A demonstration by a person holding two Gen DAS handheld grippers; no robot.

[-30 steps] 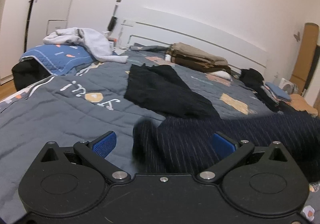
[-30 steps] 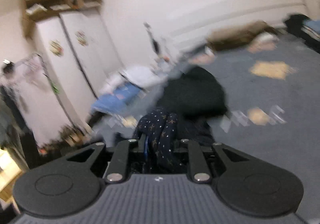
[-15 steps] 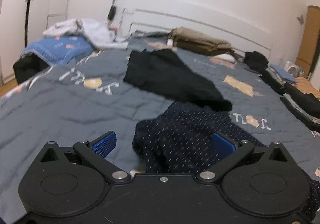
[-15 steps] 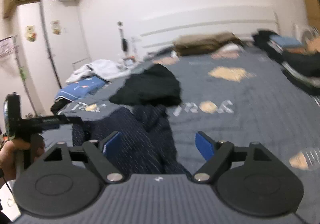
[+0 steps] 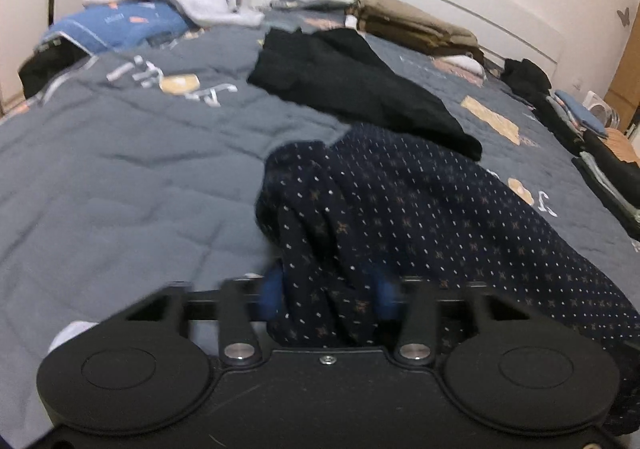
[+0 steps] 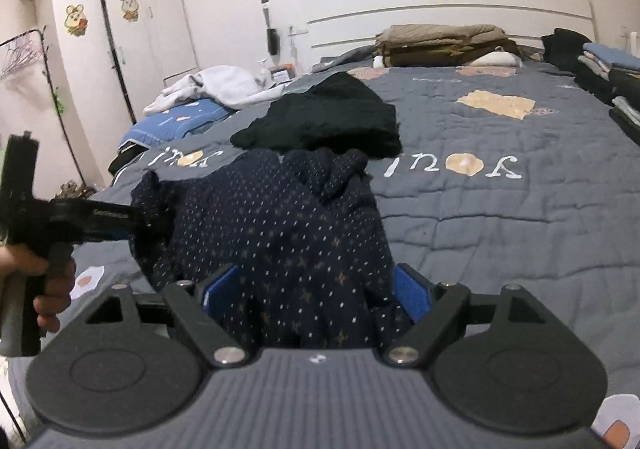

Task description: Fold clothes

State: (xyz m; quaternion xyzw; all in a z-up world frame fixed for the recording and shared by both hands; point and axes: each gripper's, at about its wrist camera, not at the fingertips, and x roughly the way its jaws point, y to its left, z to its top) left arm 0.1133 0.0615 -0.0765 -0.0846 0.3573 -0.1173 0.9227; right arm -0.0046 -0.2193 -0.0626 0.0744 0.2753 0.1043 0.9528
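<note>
A navy dotted garment (image 5: 400,201) lies bunched on the grey quilted bed (image 5: 120,169). In the left wrist view my left gripper (image 5: 329,293) is shut on a fold of it, its blue pads blurred. The right wrist view shows the same garment (image 6: 272,217) draped between the fingers of my right gripper (image 6: 316,291), which stands open with its blue pads (image 6: 412,295) wide apart. At the left of that view, the left gripper (image 6: 152,221) clamps the garment's edge, held by a person's hand (image 6: 52,281). A black garment (image 5: 348,85) (image 6: 328,117) lies just beyond.
Folded brown bedding (image 6: 444,41) sits by the headboard. Stacks of folded clothes (image 6: 616,77) (image 5: 600,153) line the bed's right edge. A pale clothing pile (image 6: 224,85) rests on a blue quilt at far left. A white wardrobe (image 6: 120,29) stands left.
My right gripper let go of the navy garment and stays open over it. My left gripper, open before, has moved in and shut on the garment's fold.
</note>
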